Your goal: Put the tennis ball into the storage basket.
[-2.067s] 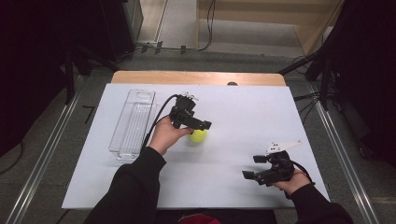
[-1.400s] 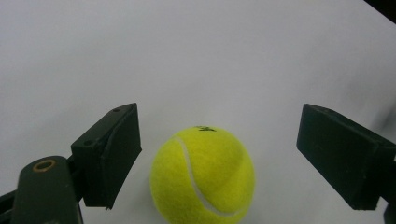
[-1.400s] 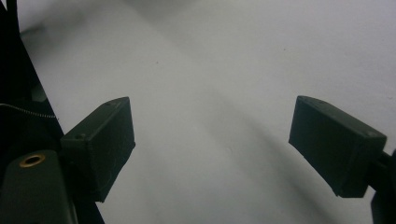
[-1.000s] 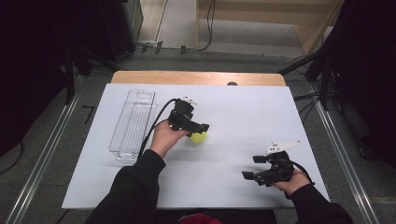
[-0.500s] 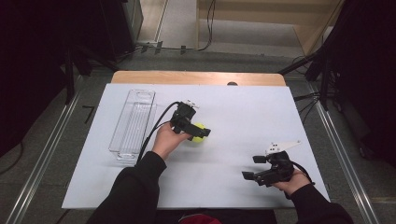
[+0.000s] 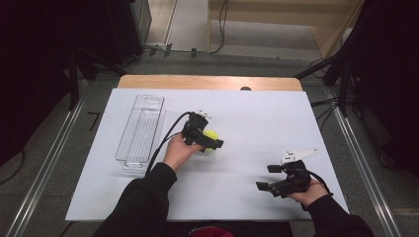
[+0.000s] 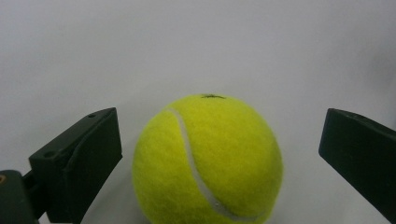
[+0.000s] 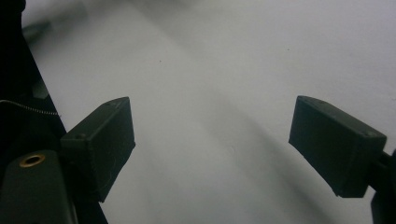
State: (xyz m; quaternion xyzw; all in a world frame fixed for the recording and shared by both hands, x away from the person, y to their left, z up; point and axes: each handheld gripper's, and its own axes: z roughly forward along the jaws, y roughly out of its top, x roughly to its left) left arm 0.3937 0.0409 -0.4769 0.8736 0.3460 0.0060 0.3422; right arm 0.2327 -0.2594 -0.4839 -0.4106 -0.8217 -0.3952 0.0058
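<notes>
A yellow-green tennis ball (image 6: pixel 211 136) (image 7: pixel 208 161) lies on the white table top (image 6: pixel 257 118) near the middle. My left gripper (image 6: pixel 213 140) (image 7: pixel 219 154) stands open around it, one black jaw on each side with a gap to the ball on both. Near the front right of the table my right gripper (image 6: pixel 269 177) (image 8: pixel 212 144) rests low in the hand, open, jaws wide apart with only bare white surface between them.
A clear plastic tray (image 6: pixel 141 129) lies lengthwise at the table's left, with nothing in it. A wooden strip (image 6: pixel 207 82) runs along the far edge. Dark stands and cables surround the table on the floor.
The left gripper has shifted slightly toward the front and right, closing in over the ball, which now sits between its jaws. The right gripper has stayed in place.
</notes>
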